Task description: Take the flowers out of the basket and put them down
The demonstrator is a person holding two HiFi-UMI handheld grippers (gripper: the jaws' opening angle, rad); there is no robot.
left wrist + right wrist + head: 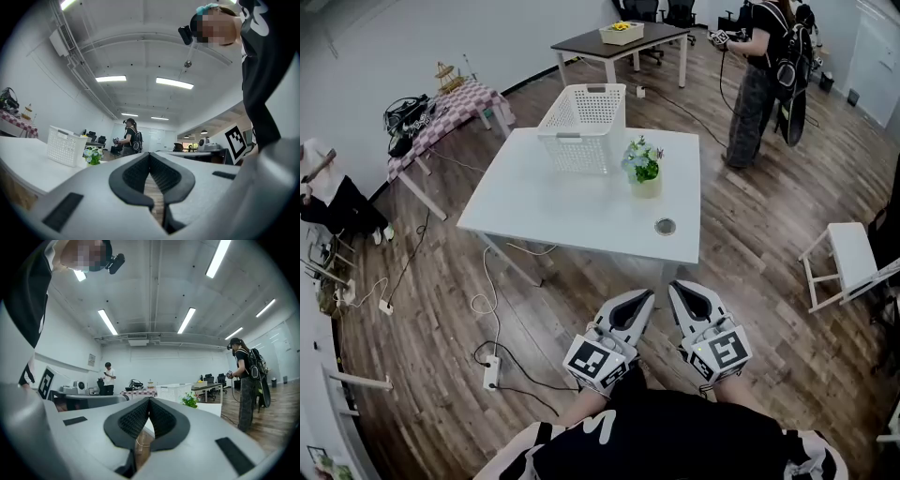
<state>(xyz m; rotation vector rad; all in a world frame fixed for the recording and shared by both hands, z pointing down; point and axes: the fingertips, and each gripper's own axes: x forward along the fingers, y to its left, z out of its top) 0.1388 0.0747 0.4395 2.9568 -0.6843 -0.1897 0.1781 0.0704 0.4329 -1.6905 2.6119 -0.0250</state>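
Observation:
A white lattice basket point(583, 127) stands on the far side of the white table point(544, 211). The flowers point(643, 165), blue and white blooms with green leaves in a pale pot, sit upright on the table just right of the basket, outside it. Both grippers hang close to my body, short of the table's near edge. My left gripper point(641, 297) and right gripper point(679, 287) are shut with nothing between their jaws. The left gripper view shows its closed tips point(150, 156), with basket point(65, 146) and flowers point(93, 155) far off at left. In the right gripper view the tips point(150, 402) meet below the distant flowers point(190, 401).
A small round disc point(665, 226) lies near the table's right front corner. A person point(764, 75) stands at the back right beside a dark table point(619, 39). A checkered table point(450, 105) is at left, a white chair point(848, 258) at right, cables and a power strip point(491, 373) on the floor.

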